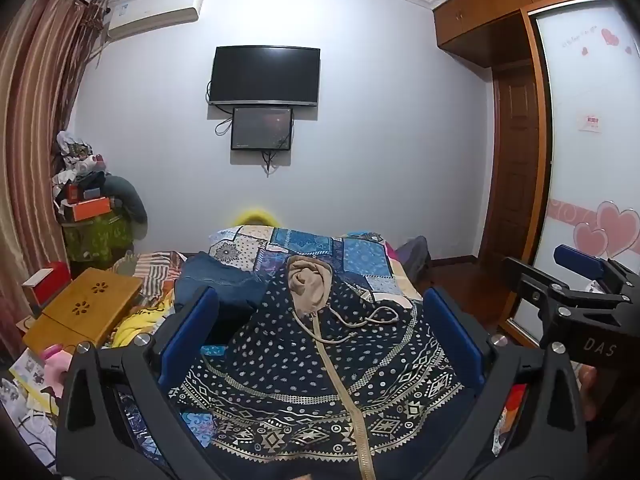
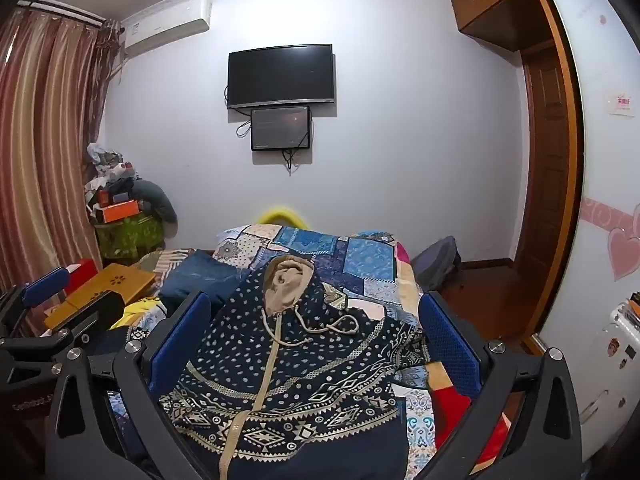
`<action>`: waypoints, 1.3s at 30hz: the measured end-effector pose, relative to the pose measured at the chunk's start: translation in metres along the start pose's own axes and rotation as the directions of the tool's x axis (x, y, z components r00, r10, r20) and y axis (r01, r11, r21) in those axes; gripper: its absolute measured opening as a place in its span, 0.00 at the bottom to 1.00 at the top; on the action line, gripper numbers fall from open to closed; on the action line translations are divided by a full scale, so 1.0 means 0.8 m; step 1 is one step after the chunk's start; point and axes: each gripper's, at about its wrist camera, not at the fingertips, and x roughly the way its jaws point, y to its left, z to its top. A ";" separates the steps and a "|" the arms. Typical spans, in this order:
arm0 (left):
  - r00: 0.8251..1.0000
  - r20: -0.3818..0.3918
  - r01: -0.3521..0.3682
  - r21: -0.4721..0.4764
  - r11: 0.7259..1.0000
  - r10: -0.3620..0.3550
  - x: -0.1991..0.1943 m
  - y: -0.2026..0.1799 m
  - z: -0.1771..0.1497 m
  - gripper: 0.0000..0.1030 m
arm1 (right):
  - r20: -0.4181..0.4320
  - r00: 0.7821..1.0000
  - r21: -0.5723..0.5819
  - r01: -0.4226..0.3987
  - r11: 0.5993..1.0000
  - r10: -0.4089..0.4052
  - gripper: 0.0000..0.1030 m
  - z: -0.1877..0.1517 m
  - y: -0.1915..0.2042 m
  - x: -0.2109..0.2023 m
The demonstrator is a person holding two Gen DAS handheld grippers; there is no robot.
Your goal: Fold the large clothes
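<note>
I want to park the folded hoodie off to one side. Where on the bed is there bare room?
Bare quilt lies beyond the hoodie, toward the far right corner. The left is crowded: folded jeans, wooden lap table, yellow cloth. Both tongs, left and right, are open.

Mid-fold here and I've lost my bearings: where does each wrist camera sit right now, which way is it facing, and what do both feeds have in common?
Left wrist: sits on the left gripper, above the near end of the bed, facing the far wall; its open blue fingers frame the hoodie, and the right gripper shows at the right edge.
Right wrist: sits on the right gripper, facing the same way; its fingers are open too, with the left gripper at the left edge.
Shared: hoodie, patchwork quilt, TV, curtains, wardrobe.
</note>
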 end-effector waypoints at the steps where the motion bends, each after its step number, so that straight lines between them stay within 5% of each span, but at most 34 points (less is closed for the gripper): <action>1: 1.000 -0.004 -0.001 -0.003 1.000 0.001 0.000 0.000 0.000 1.00 | 0.002 1.000 0.001 -0.001 1.000 0.001 1.00 0.000 0.000 0.000; 39: 0.999 -0.013 -0.034 -0.044 0.998 0.034 0.013 0.011 -0.011 1.00 | -0.027 0.999 -0.015 -0.031 0.999 0.030 1.00 0.003 0.004 0.014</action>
